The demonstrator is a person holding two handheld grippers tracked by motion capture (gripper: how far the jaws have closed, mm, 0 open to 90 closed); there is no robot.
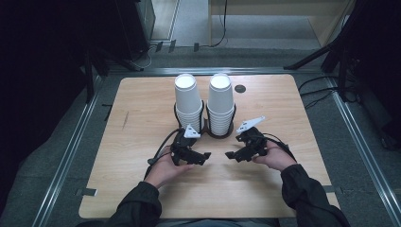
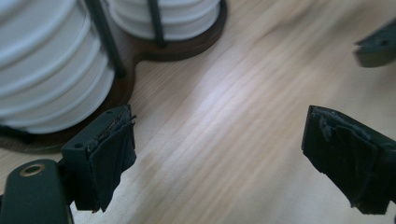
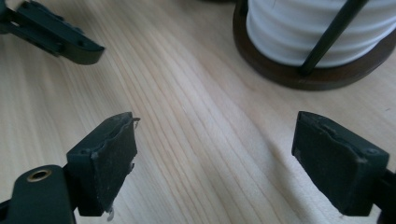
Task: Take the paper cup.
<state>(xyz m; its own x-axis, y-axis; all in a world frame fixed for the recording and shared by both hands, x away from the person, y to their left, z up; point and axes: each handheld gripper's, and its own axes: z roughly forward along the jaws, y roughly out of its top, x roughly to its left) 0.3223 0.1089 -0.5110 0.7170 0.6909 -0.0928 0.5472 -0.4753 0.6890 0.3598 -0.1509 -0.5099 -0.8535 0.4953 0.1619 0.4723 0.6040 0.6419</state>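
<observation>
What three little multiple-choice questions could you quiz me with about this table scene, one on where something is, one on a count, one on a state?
1. Where does the dark wooden two-ring cup holder stand?
A. beyond the two grippers, mid-table
B. at the table's near edge
C. on the floor

2. How many stacks of white paper cups are there?
A. one
B. two
C. four

3. How do the jaws of the left gripper and right gripper stand?
A. both clamped on cups
B. one open, one shut
C. both open, holding nothing

Answers: 1 A, the high view shows it past both hands; 2 B, a left stack and a right stack stand side by side; 3 C, each gripper view shows bare light wooden table between wide jaws.
</observation>
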